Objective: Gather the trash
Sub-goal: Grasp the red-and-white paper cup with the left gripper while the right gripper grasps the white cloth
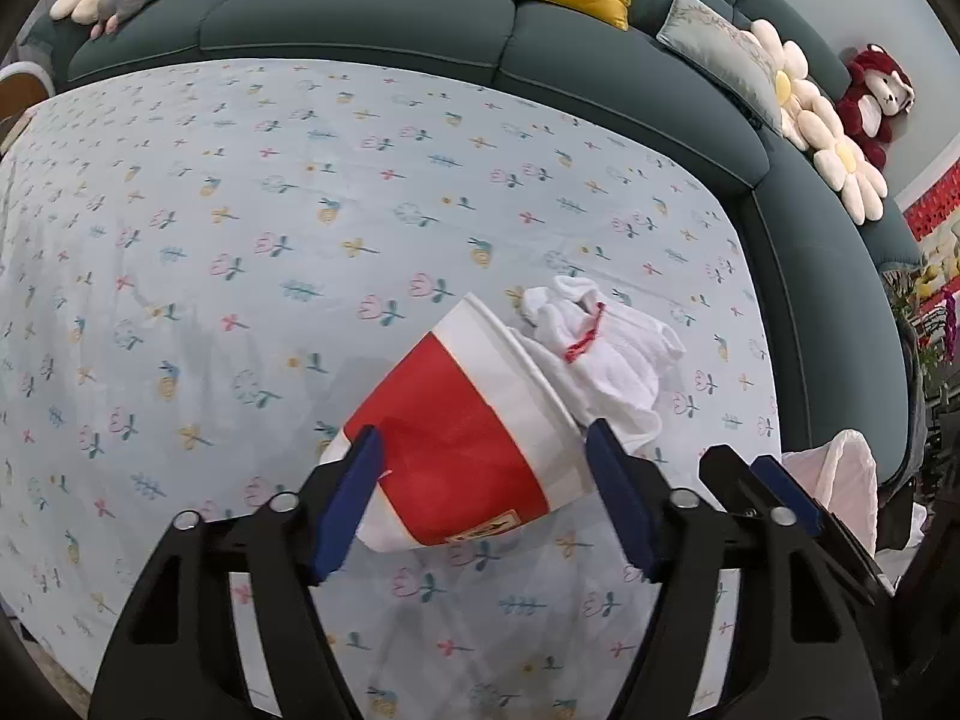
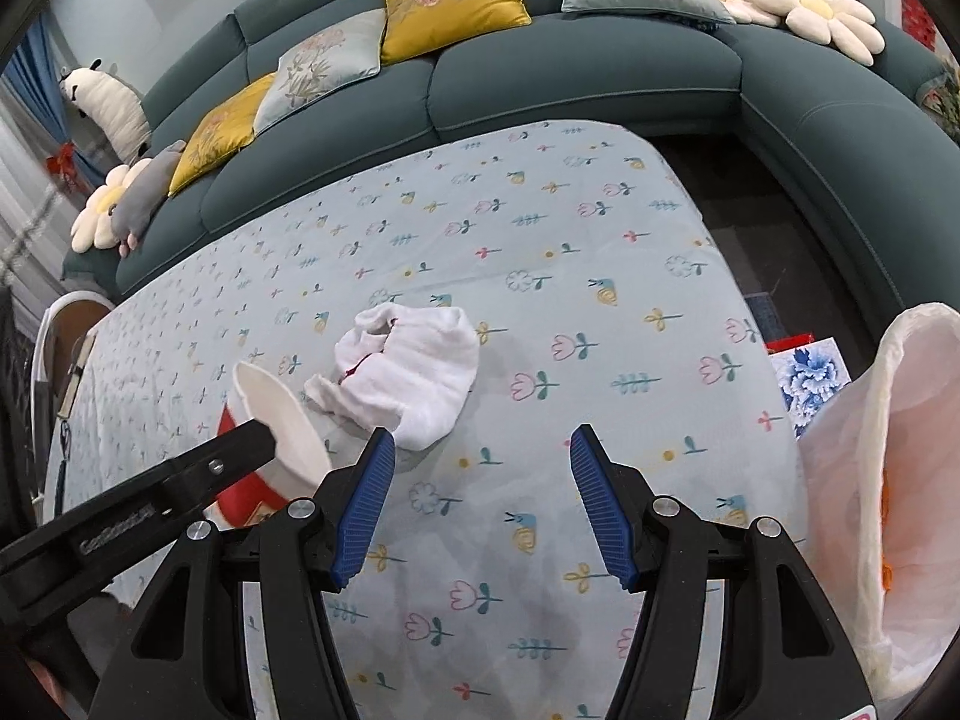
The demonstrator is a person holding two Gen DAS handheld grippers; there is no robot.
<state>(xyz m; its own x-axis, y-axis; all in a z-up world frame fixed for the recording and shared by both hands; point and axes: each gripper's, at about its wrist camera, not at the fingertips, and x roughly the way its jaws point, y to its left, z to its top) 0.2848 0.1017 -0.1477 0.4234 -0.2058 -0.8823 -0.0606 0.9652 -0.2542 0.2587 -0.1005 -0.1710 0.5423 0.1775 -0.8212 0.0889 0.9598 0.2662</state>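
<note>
Left gripper point(image 1: 483, 501) clamps the red-and-white paper cup point(image 1: 462, 426), tilted, mouth toward the crumpled white tissue point(image 2: 408, 378). Right gripper point(image 2: 483, 504) gapes empty, tissue just ahead-left; bag point(image 2: 888, 480) right of it.

Cup point(image 1: 462, 438) on table point(image 1: 240, 240) — cloth point(image 1: 606, 348) behind.

The label low on the red and white paper cup point(image 1: 462, 438) is too small to read, and in the right wrist view the left tongs point(image 2: 264, 450) cover much of the cup's side. The white plastic bag point(image 2: 888, 480) runs off the right edge of the frame, its contents unclear. The white cloth point(image 1: 606, 354) lies partly behind the cup's rim.
</note>
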